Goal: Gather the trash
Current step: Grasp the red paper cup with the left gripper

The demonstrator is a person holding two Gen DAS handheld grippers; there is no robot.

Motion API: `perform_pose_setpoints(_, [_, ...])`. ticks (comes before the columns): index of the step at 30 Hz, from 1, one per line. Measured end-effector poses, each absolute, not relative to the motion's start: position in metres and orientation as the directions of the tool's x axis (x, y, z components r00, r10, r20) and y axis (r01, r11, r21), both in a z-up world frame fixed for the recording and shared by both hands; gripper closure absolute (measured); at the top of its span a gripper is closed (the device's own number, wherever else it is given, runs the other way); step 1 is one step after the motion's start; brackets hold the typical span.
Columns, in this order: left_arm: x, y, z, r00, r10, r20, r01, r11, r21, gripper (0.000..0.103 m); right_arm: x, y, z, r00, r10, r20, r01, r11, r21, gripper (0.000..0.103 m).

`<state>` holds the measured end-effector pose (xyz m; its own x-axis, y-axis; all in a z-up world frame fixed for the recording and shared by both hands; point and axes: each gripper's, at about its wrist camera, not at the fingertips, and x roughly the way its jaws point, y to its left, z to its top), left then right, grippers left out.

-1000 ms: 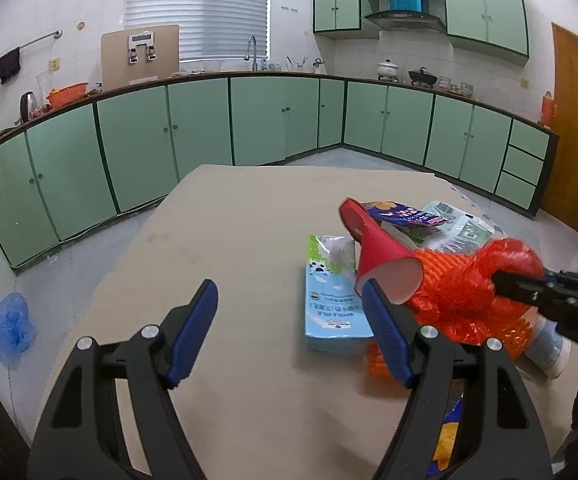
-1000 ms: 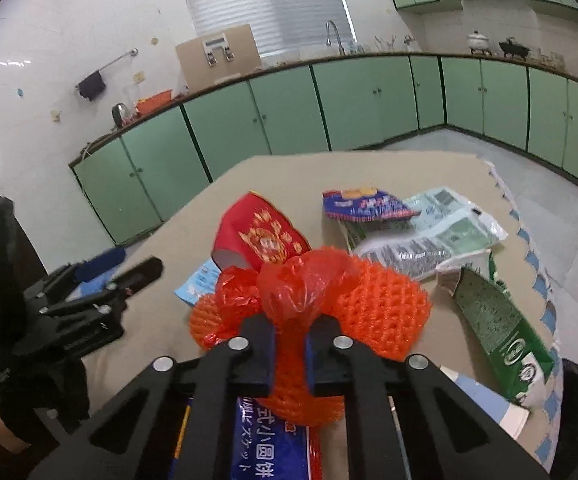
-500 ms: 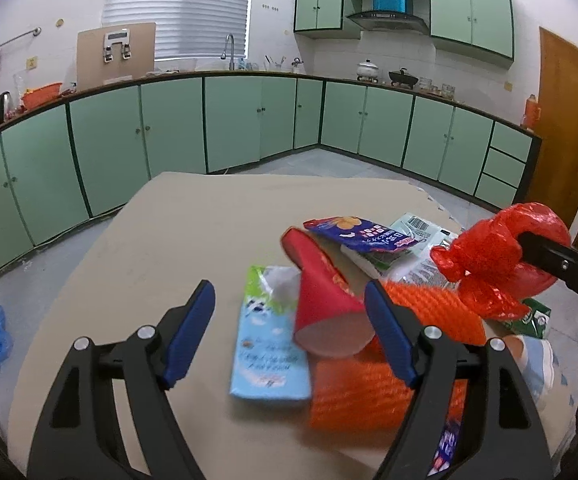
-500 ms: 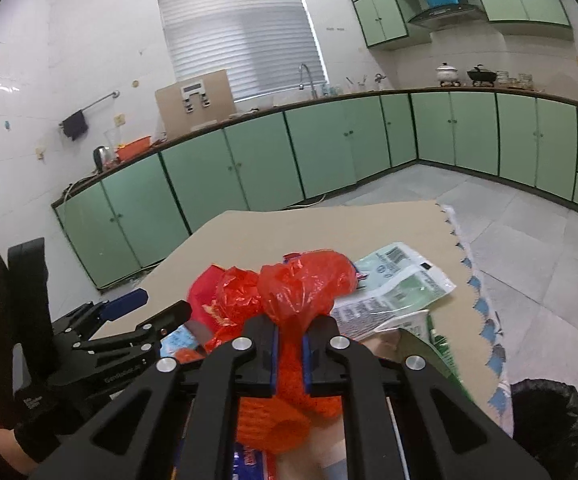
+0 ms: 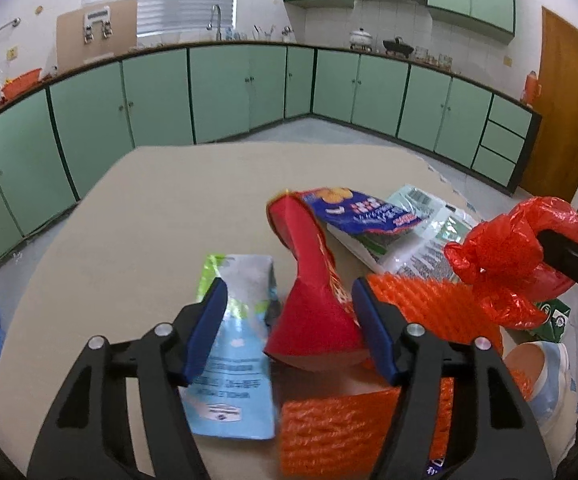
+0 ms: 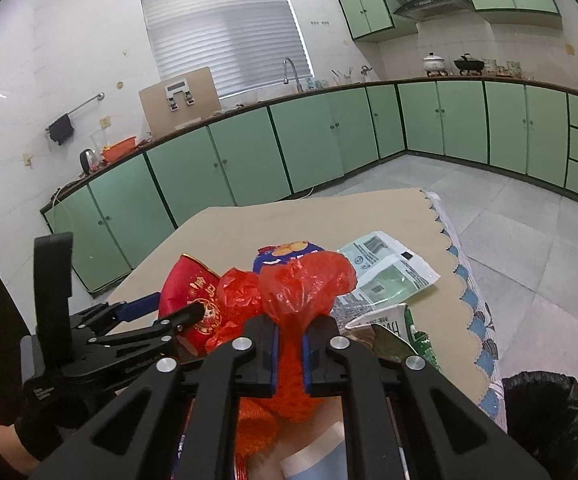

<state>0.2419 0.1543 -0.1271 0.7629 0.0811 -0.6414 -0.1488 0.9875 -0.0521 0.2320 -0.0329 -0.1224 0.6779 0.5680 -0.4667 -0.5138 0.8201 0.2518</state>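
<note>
Trash is heaped on a tan table [image 5: 137, 216]. Nearest the left gripper [image 5: 289, 312], whose blue-padded fingers [image 5: 373, 332] are held spread wide and level over the heap, nothing is gripped. A stiff red paper cone [image 5: 313, 308] is seen between those fingers, its open mouth toward the camera. Under the left finger a flat, glossy pale-blue milk pouch [image 5: 233, 352] lies on the table. Beneath and beyond the right finger, bumpy orange foam netting [image 5: 421, 304] is spread in a thick sheet. Past the cone's tip a crinkled blue snack wrapper [image 5: 353, 212] overlaps a flat white-green printed bag [image 5: 425, 228].

In the right wrist view, the right gripper [image 6: 289, 344] is clenched on a thin, crumpled red plastic bag [image 6: 305, 284]; the film is pinched between the pads and bulges above the fingertips in a knotted lump, raised over the heap. Right of those fingers a torn green-white carton [image 6: 409, 328] is seen, and further right, below the table's scalloped edge, a black bin bag [image 6: 545, 412].
</note>
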Motion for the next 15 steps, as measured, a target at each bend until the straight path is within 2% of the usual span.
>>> perform_pose_setpoints(1, [0.243,0.154,-0.128,0.757,0.076,-0.649,-0.145,0.988,-0.053,0.059,0.233,-0.034,-0.123,0.678,0.568,-0.467,-0.513,0.820,0.253,0.095])
perform_pose_setpoints(2, [0.245,0.153,-0.130,0.753,0.074,-0.654,-0.142,0.989,-0.051,0.064,0.233,-0.035,-0.123,0.678,0.567,-0.468,-0.511,0.821,0.254,0.095])
perform_pose_setpoints(9, [0.242,0.149,-0.125,0.763,0.095,-0.639,-0.149,0.988,-0.031,0.068,0.230,-0.042,-0.119,0.690,0.563,-0.455,-0.503,0.825,0.257,0.095])
perform_pose_setpoints(15, [0.228,0.150,-0.102,0.803,0.115,-0.584,-0.158,0.987,-0.022,0.070,0.225,-0.047,-0.109,0.707,0.561,-0.429,-0.505,0.827,0.249,0.095])
